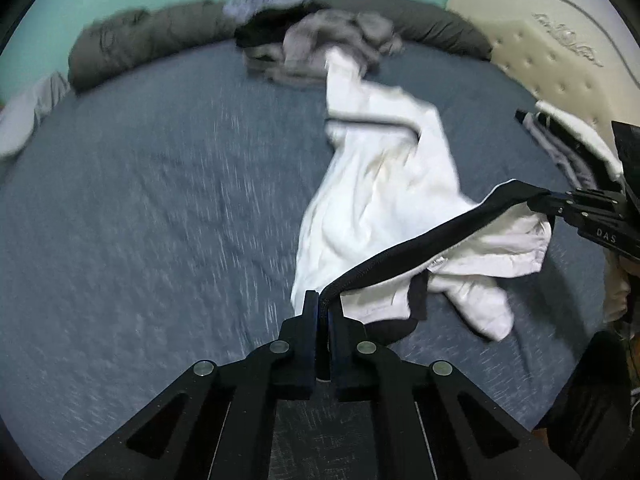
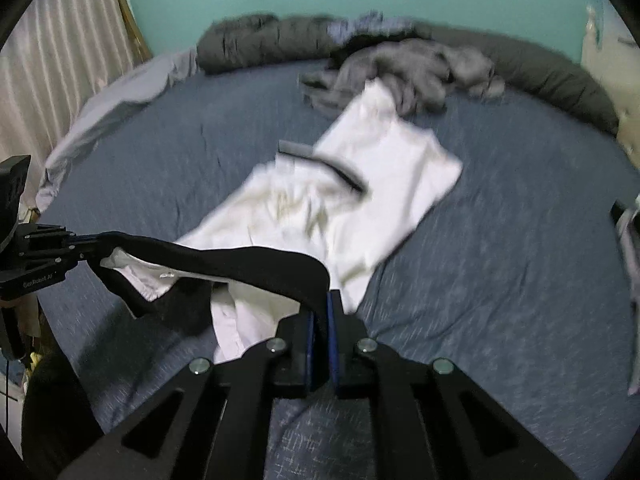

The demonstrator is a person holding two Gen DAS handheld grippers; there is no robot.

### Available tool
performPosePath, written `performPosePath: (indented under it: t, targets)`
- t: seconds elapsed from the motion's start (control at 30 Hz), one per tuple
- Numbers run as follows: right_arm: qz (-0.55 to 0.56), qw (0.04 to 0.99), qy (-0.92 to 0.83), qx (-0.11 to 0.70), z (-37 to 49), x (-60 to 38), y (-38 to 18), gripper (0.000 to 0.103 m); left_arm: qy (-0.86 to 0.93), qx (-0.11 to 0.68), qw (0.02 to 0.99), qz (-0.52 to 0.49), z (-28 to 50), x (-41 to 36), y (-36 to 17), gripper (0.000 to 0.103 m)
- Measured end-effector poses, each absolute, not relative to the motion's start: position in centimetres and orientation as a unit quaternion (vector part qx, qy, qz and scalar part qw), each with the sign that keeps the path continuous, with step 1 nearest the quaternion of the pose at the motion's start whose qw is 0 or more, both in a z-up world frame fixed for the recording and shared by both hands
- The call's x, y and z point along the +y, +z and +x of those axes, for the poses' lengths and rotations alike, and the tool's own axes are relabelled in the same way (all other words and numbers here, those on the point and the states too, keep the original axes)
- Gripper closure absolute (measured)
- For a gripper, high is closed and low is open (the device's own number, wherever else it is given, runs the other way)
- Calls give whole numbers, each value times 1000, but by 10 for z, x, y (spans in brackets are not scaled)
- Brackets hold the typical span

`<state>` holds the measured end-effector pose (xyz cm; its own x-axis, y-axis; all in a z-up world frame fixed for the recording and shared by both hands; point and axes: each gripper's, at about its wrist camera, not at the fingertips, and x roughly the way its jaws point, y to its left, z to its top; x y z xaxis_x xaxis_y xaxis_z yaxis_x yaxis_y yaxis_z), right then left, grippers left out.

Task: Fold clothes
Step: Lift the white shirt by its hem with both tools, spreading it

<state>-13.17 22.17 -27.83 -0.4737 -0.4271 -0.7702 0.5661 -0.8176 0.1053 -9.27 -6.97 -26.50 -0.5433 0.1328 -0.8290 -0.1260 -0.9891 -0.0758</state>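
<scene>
Left wrist view shows the bed (image 1: pixel 160 200), covered by a blue-grey sheet, filling most of the frame; it is the working surface, and no basket, box or other container is visible in either view. A dark bolster (image 1: pixel 152 36) runs along the upper edge of the frame against the green wall, with a pile of grey clothes (image 1: pixel 320 44) just in front of it at upper centre. The white garment (image 1: pixel 384 184), the item in hand, lies crumpled from upper centre down to lower right of centre, its far end touching the grey pile. Judged from its folds and sag, the fabric is light, soft and limp, not fragile; it should drape rather than hold shape, so it needs support at two well-separated points. Its black trim band (image 1: pixel 420 240) is stretched taut between the two grippers and is likely the firmest place to grip. The left gripper (image 1: pixel 324 312), at lower centre, has its jaws together, clamped on one end of the band. The right gripper (image 1: pixel 560 204), at the right edge, pinches the other end; in the right wrist view its jaws (image 2: pixel 324 312) are closed on the band. Both views are motion-blurred, so fine detail is uncertain.
</scene>
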Motion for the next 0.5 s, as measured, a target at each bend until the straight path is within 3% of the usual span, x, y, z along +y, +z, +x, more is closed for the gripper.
performPosePath:
  t: [0.5]
  targets:
    - [260, 293, -918, 68, -116, 243, -27, 98, 946, 70, 82, -304, -87, -54, -7, 100]
